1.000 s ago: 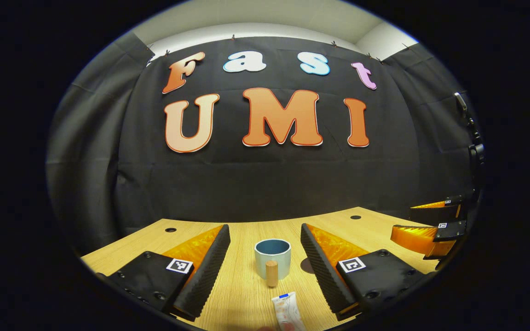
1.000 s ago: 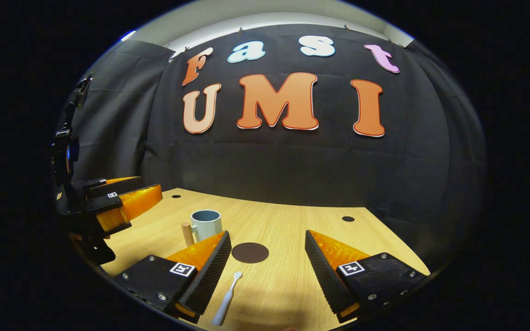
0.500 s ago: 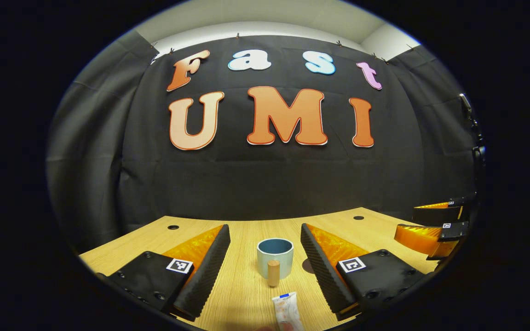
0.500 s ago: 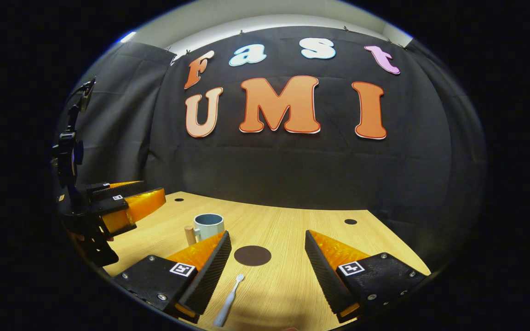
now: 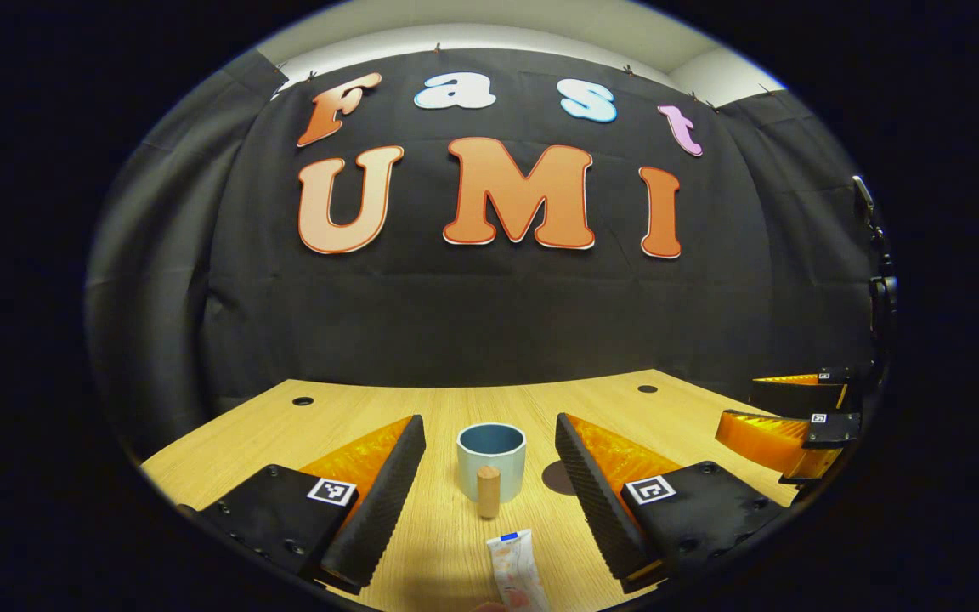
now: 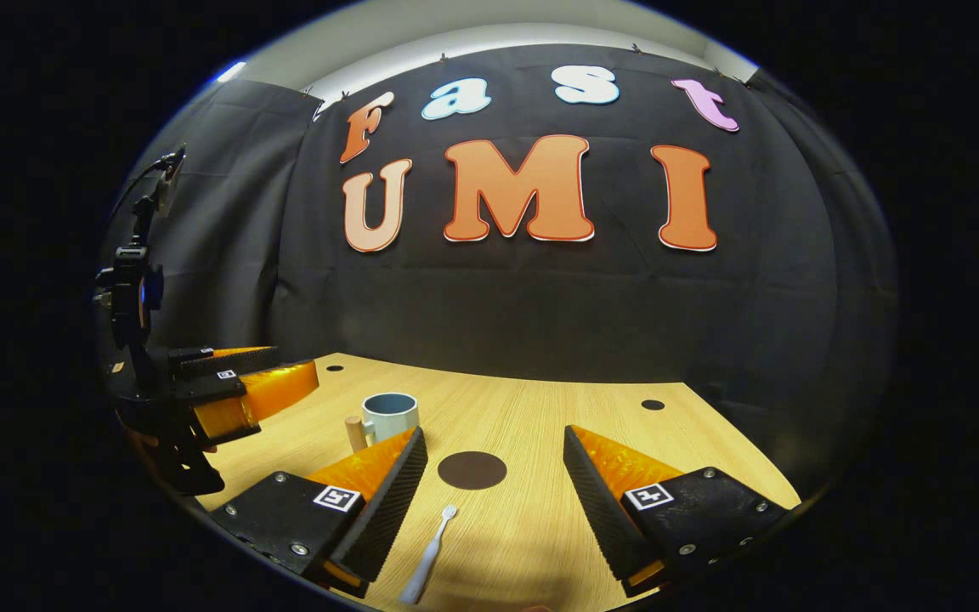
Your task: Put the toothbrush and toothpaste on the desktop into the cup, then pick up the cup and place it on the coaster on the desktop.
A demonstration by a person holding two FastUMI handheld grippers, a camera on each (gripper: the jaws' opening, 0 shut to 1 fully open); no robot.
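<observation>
A pale blue cup (image 5: 491,460) with a wooden handle stands upright on the wooden desktop (image 5: 353,416), straight ahead between the fingers of my open left gripper (image 5: 489,446). A white toothpaste tube (image 5: 515,577) lies flat just in front of it, near the bottom edge. In the right gripper view a white toothbrush (image 6: 427,557) lies between the fingers of my open right gripper (image 6: 495,455), with the dark round coaster (image 6: 472,469) a little beyond it. The cup (image 6: 388,416) sits to the left there, behind my left finger. The left gripper (image 6: 226,395) hovers at far left.
Small dark round holes (image 6: 653,405) mark the desktop near its back edge. The black cloth wall stands right behind the desk. The right gripper (image 5: 795,425) hangs over the desk's right side in the left gripper view.
Both grippers have shifted slightly. In the left gripper view the cup and toothpaste have drifted a little left and up. In the right gripper view the left gripper has edged rightwards.
</observation>
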